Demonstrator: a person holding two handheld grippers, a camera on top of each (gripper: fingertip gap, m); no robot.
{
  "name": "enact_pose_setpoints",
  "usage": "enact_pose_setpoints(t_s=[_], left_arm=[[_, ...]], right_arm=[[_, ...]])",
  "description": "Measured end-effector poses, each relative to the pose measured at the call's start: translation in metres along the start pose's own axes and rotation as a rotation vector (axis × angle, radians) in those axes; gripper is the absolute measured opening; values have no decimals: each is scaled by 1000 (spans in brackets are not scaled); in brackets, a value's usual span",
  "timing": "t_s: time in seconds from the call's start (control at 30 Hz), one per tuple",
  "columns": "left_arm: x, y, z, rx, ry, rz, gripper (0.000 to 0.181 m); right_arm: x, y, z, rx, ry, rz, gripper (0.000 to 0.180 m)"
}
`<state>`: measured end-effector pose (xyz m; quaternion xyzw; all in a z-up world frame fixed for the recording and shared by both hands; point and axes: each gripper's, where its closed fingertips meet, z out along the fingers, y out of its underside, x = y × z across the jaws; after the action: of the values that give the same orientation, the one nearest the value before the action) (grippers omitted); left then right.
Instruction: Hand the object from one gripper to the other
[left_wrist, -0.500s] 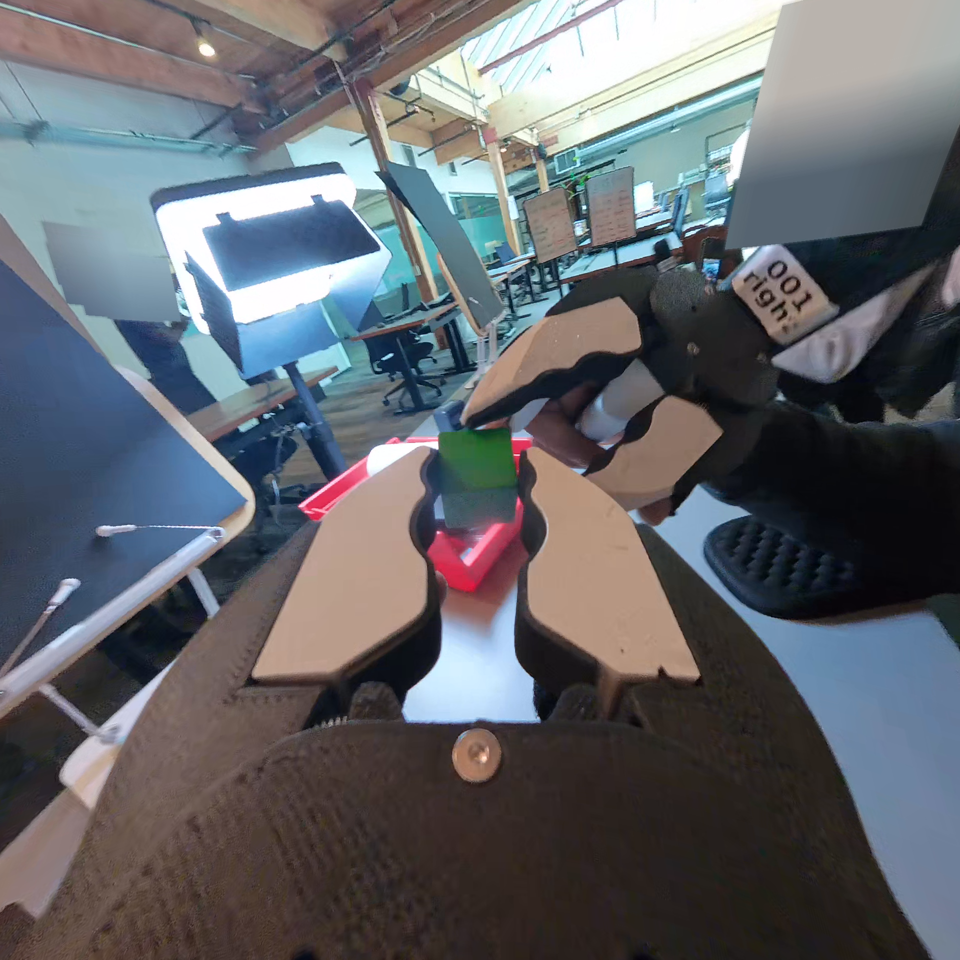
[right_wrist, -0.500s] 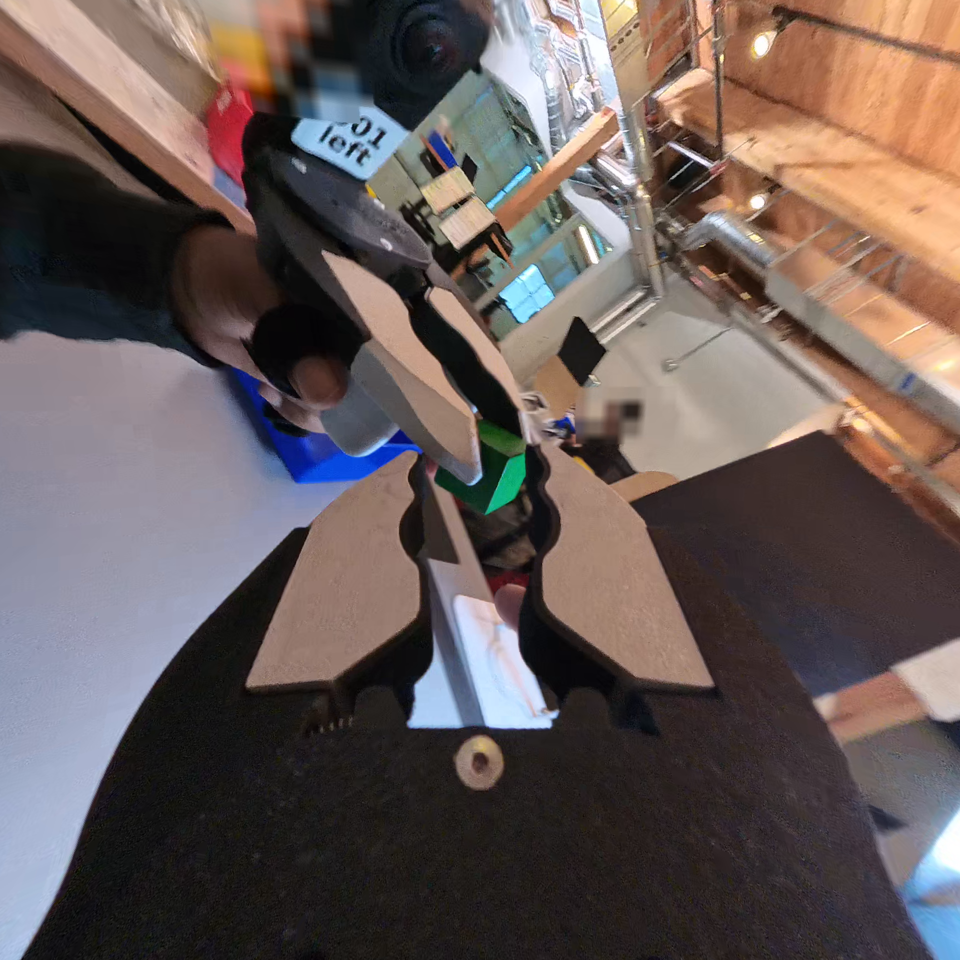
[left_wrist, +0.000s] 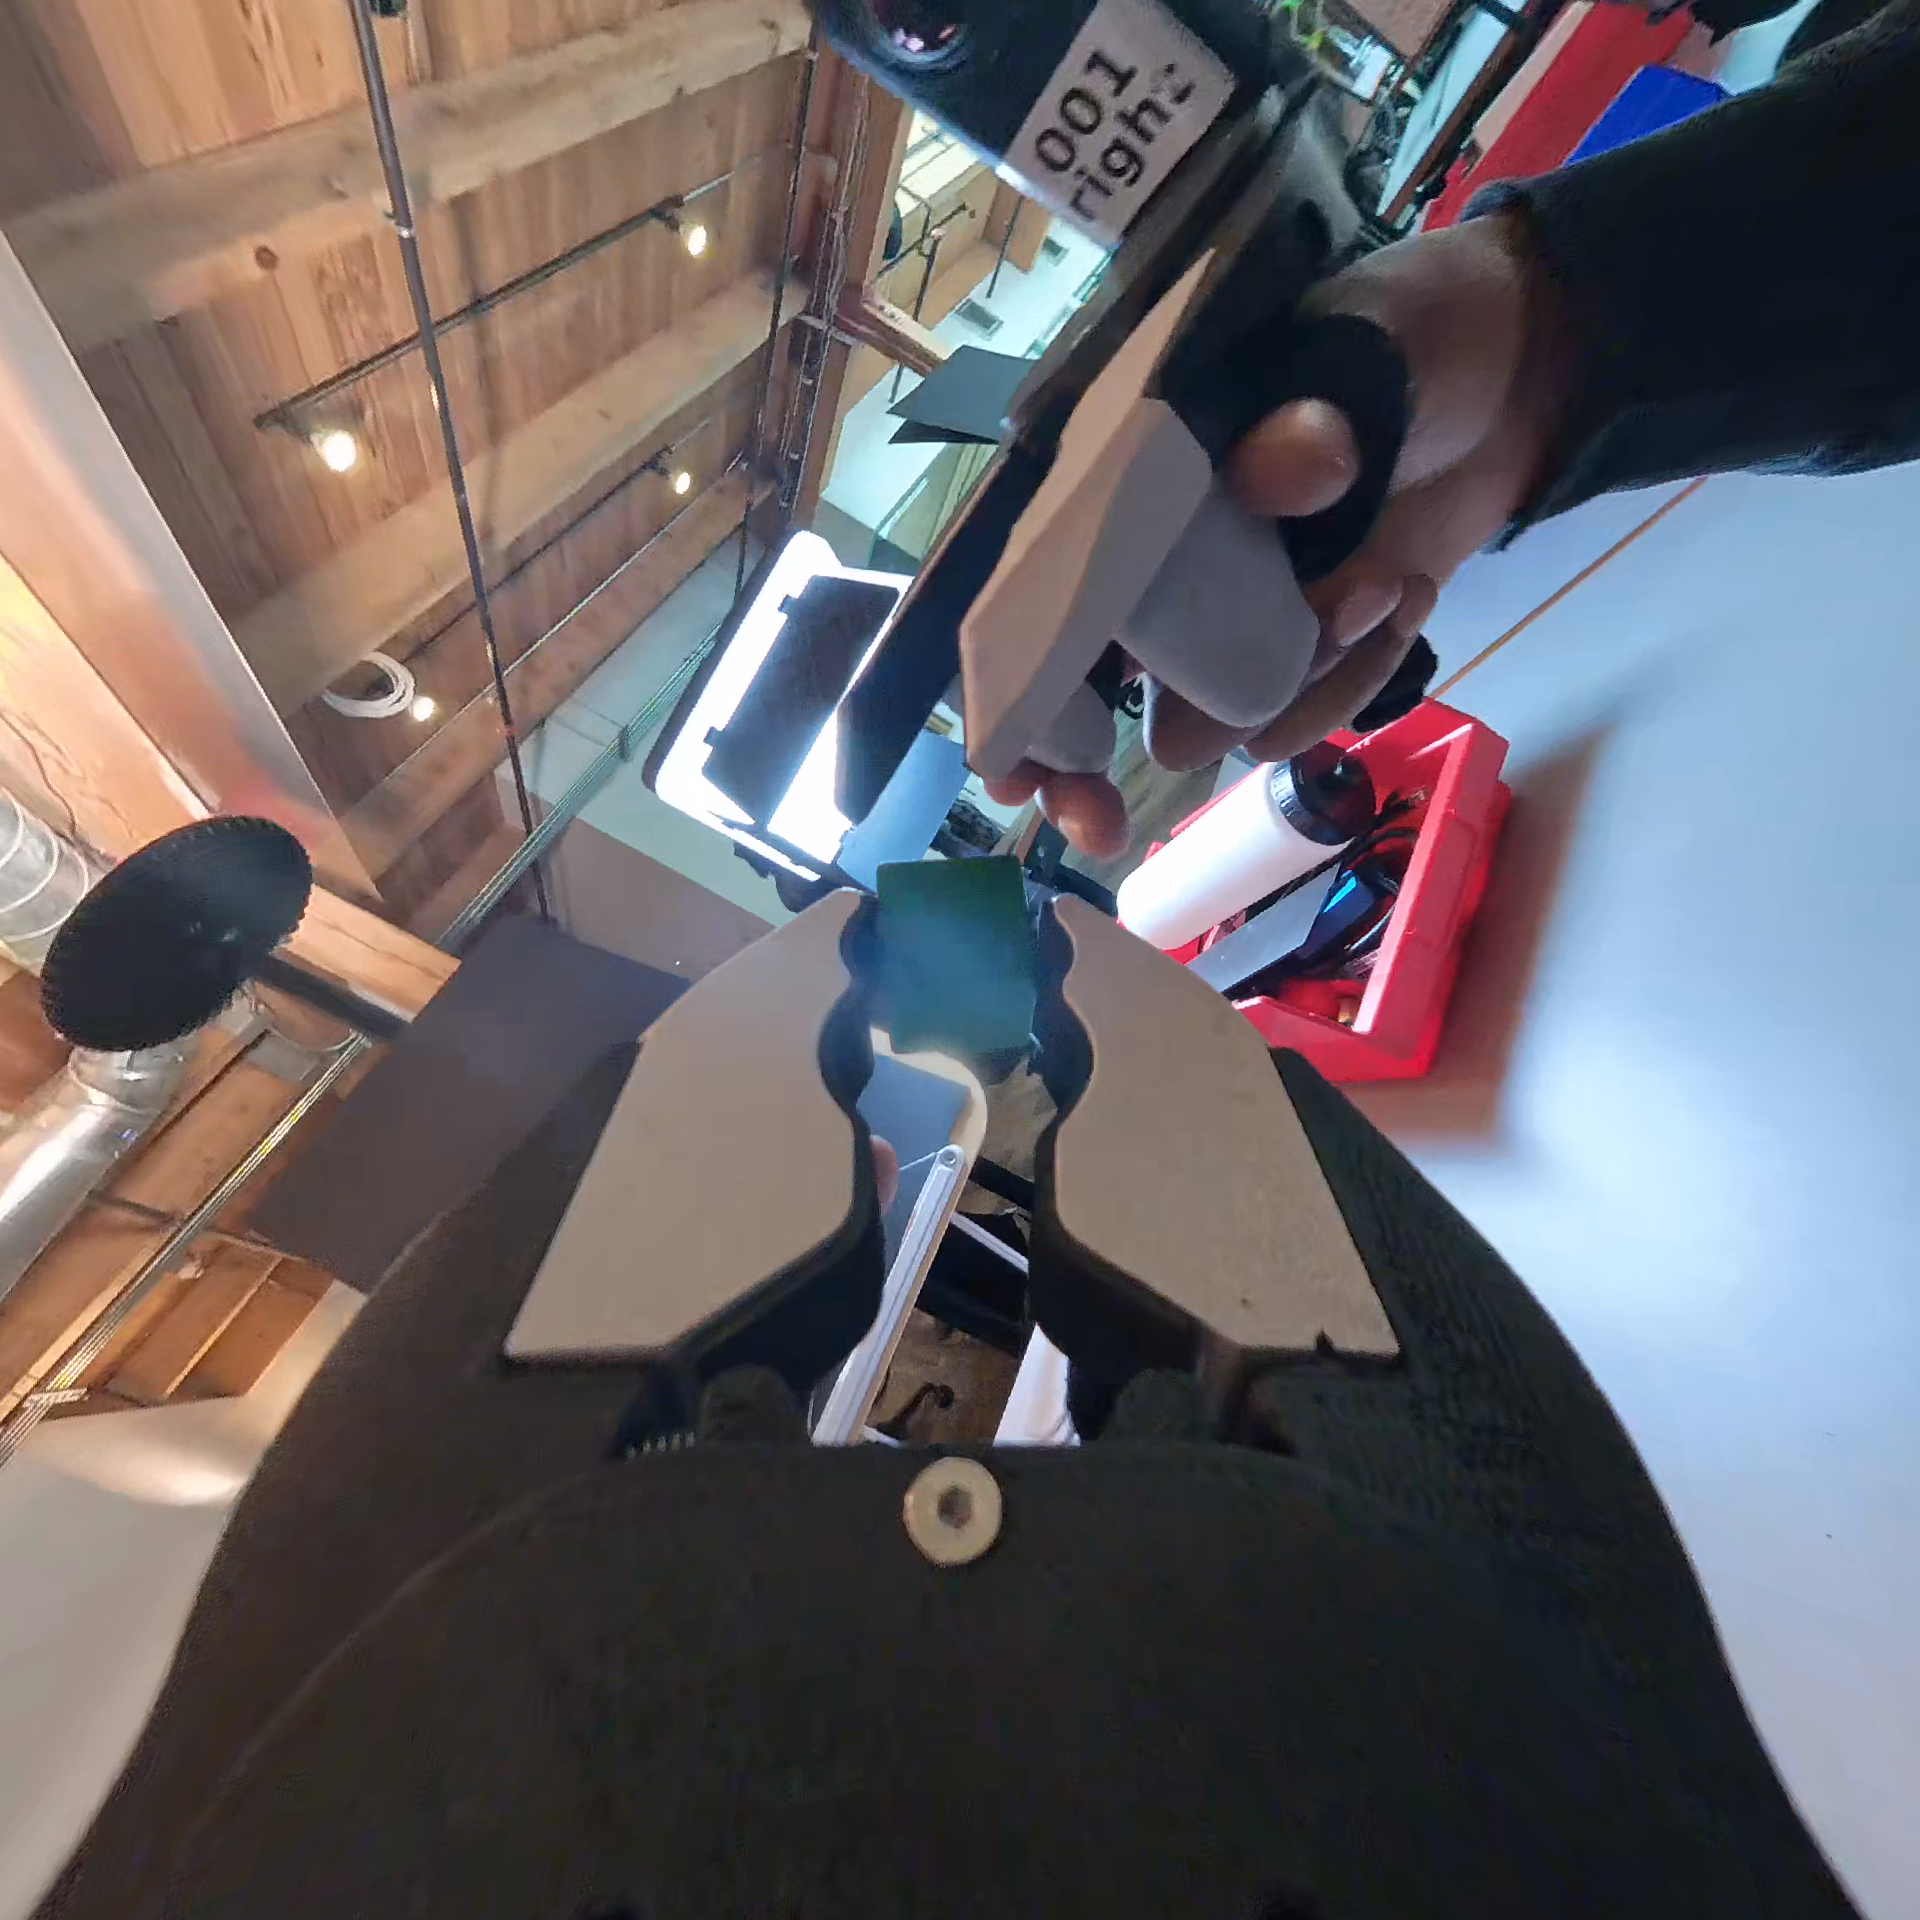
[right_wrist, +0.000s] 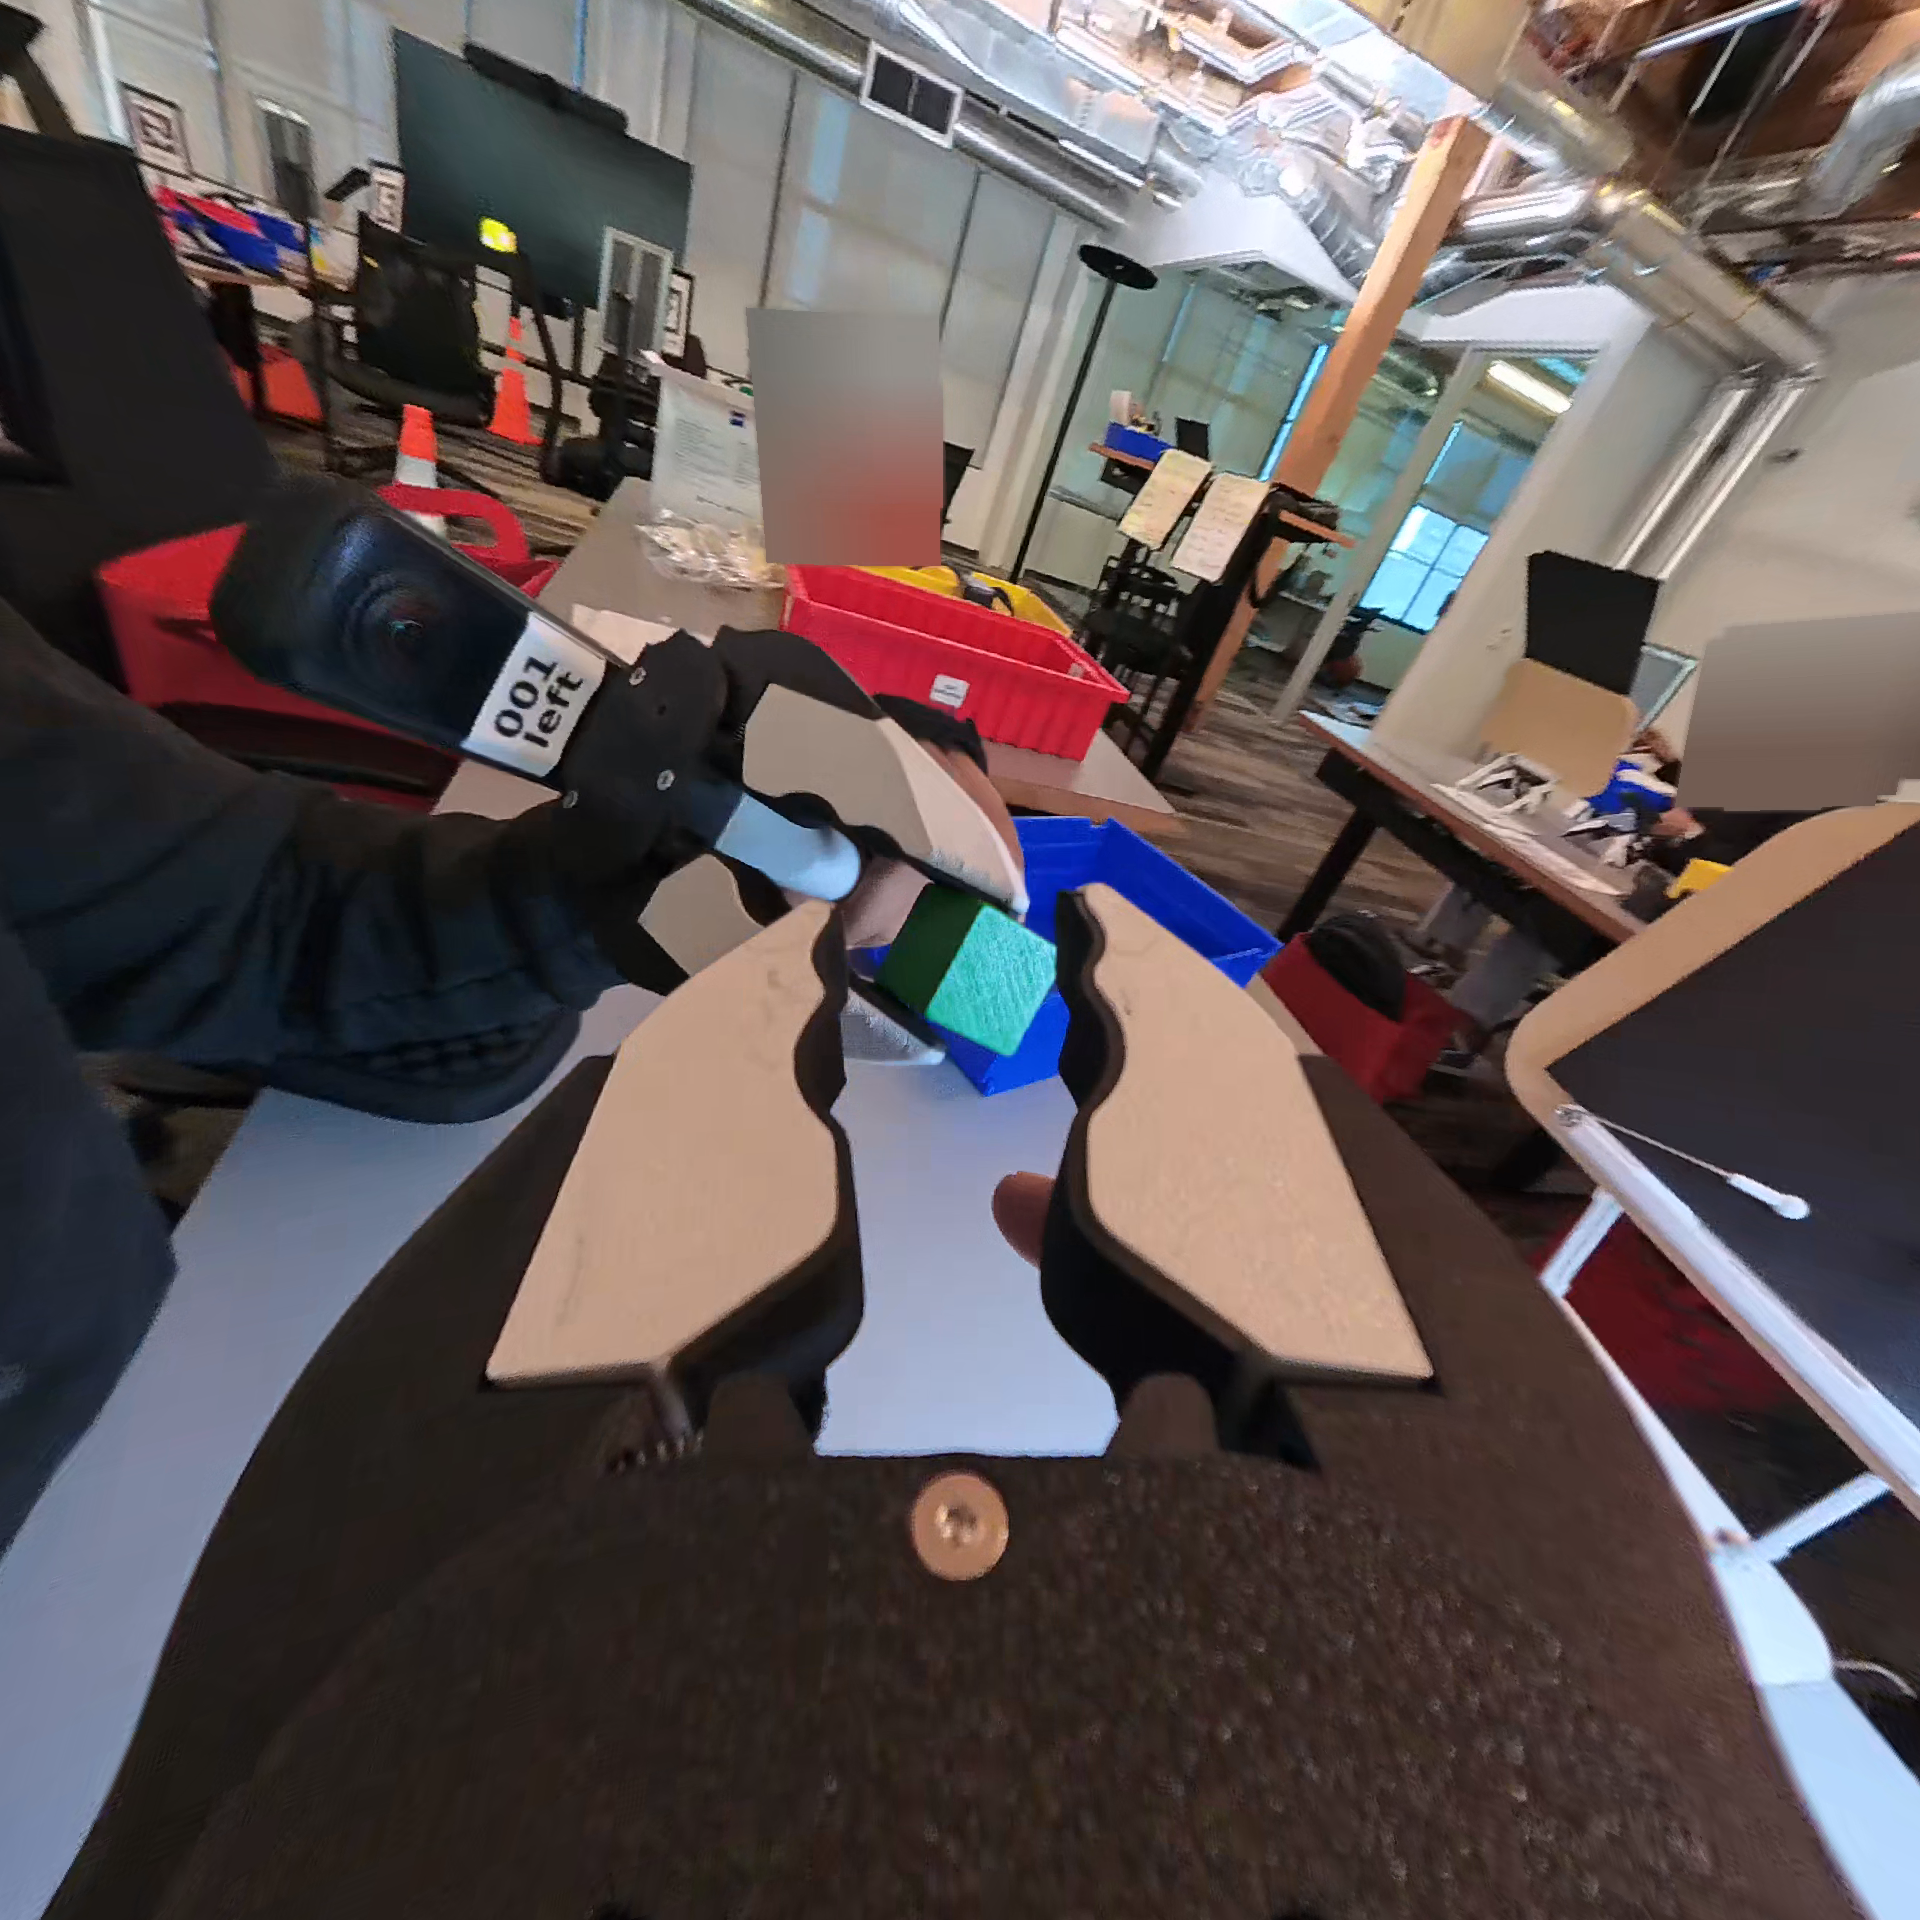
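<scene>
- The green block (left_wrist: 956, 966) sits clamped between the tips of the left tongs (left_wrist: 954, 935), held up in the air above the white table (left_wrist: 1714, 935).
- In the right wrist view the same block (right_wrist: 971, 971) shows a dark green side and a lighter textured face, pinched by the left tongs (right_wrist: 935, 935).
- The right tongs (right_wrist: 951, 920) are spread apart and grasp nothing; their tips lie just either side of the block, without touching it.
- From the left wrist view the right tongs (left_wrist: 997, 748) hang just above the block, their flat side partly blocking a lit studio lamp (left_wrist: 769, 707) behind.
- A blue bin (right_wrist: 1143, 894) stands on the table behind the block.
- A red tray (left_wrist: 1455, 914) holding a white bottle (left_wrist: 1216, 862) lies on the table near the block.
</scene>
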<state>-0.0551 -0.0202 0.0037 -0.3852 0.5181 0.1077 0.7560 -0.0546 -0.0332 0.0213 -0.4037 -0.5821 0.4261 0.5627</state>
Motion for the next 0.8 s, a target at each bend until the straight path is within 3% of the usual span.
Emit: enact_pose_setpoints(t_s=[0.47, 0.8], left_arm=[[23, -38, -15, 256, 205, -113, 29], [27, -46, -24, 298, 265, -98, 29]], right_arm=[[-25, 5, -12, 38, -345, 286, 48], [-48, 11, 0, 89, -593, 512, 56]])
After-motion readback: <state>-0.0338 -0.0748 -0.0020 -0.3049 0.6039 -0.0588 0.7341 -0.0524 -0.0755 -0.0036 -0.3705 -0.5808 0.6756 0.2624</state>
